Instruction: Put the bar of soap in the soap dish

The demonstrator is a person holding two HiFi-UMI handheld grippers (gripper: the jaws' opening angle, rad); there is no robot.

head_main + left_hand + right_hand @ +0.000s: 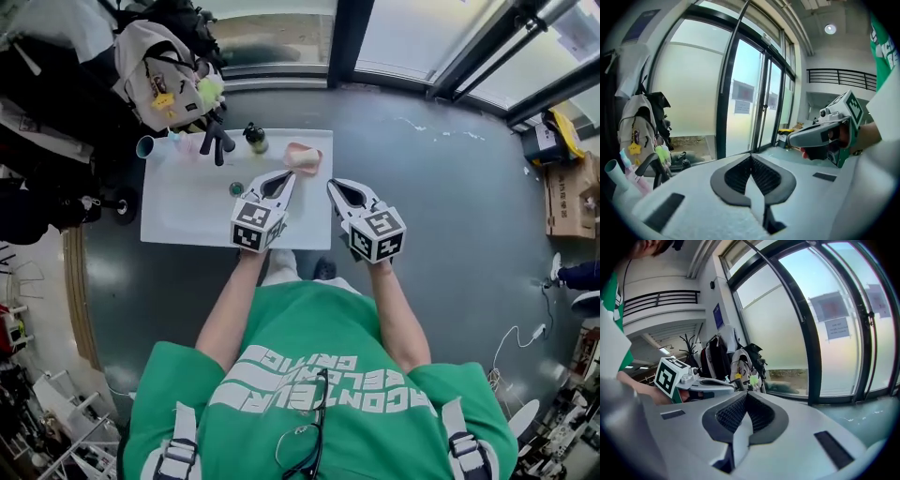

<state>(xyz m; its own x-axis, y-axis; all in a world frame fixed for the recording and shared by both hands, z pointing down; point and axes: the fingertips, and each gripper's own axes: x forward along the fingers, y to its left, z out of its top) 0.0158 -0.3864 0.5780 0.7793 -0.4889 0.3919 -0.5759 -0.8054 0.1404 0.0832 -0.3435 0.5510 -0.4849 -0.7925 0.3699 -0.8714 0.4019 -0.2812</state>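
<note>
both grippers hang over the near edge of the white sink (187, 214). the left gripper (285, 178) and the right gripper (336, 186) each have their ribbed black pads pressed together with nothing between them.

the bar of soap (299, 160) looks to be lying already in the pink soap dish (316, 151), at about 1 o'clock from the sink's middle and just beyond the left gripper's tips. it is too small here to say how squarely it sits.

the bar looks pale, smooth and round-edged. it is probably light and stiff, slick if wet, and easy to dent. the best hold would be across its long flat sides, with gentle pressure. the dish looks like a shallow, glossy oval of plastic.
</note>
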